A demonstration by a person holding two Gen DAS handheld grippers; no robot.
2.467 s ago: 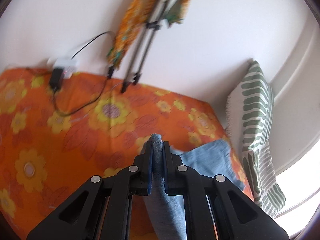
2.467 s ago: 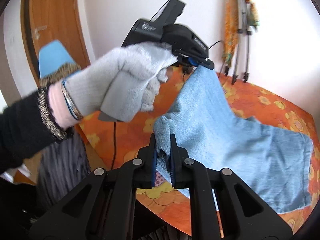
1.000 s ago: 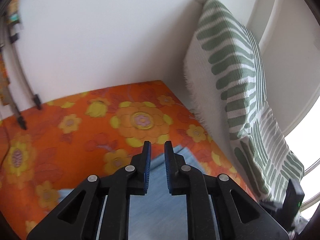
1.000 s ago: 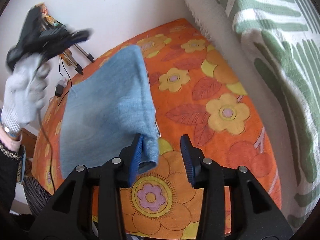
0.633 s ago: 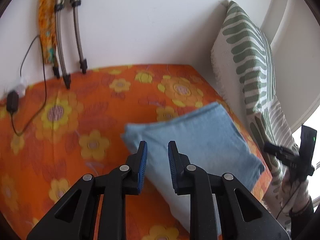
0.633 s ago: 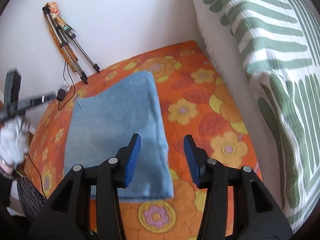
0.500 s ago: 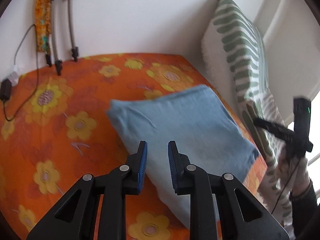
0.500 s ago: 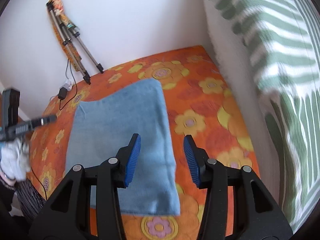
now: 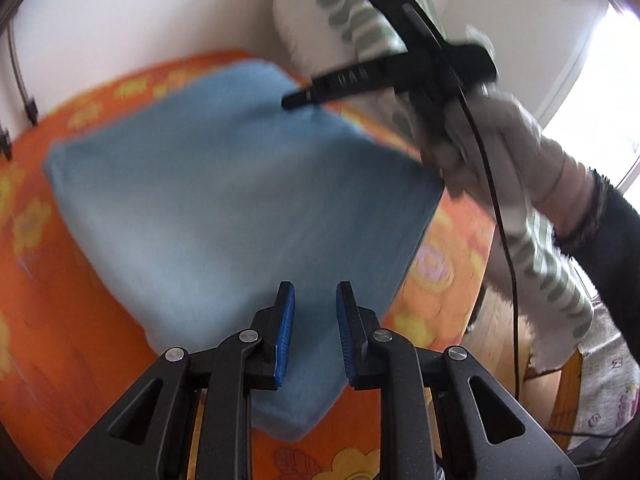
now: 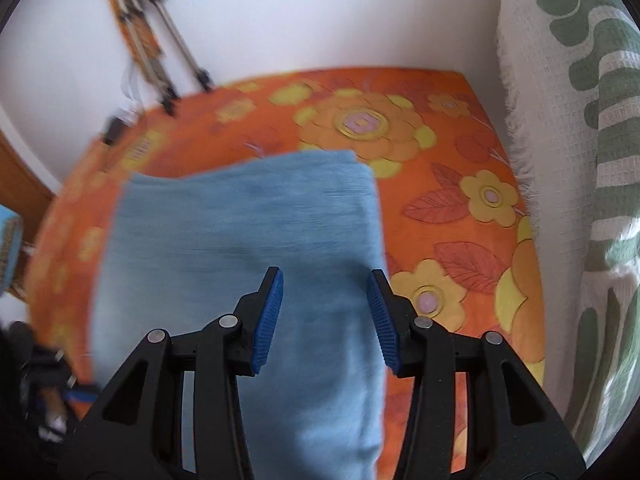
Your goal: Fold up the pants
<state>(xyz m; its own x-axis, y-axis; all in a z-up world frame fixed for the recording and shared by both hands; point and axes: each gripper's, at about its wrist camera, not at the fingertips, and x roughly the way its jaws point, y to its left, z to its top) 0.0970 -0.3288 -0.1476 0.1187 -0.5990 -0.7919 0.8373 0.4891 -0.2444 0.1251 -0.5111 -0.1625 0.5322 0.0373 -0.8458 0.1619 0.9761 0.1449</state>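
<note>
Now released, the light blue soft-cotton pants [image 10: 248, 248] lie folded into a thick rectangle on the orange flower-print bedspread [image 10: 460, 216], towards the side of the bed that runs along the white-and-green leaf-patterned cushion [image 10: 580, 160], with one short edge near the bed's front edge. Two and a half seconds earlier both tools were clamped on the cloth and carrying it in the air; a second ago the right one had already let go.

The left gripper [image 9: 314, 340] hangs over the near corner of the bundle with its blue ribbed fingers [image 9: 285, 336] parted only a little and nothing between them; its jaws have just been opening from a tighter setting. The right gripper [image 10: 324, 316] stands over the middle of the fabric with a clearly wider gap, also empty, its jaws likewise having just spread. In the left wrist view that right tool shows from outside, black and held by a hand in a grey knit glove [image 9: 492, 152], its tip above the far right corner of the cloth; whether it touches the fabric cannot be told through the motion blur.

A folded tripod with an orange strap [image 10: 148, 40] leans on the white wall beyond the bed's far edge.

Judging from the neat block shape and both empty tools, the main fold appears done; what remains is probably a last halving or smoothing.
</note>
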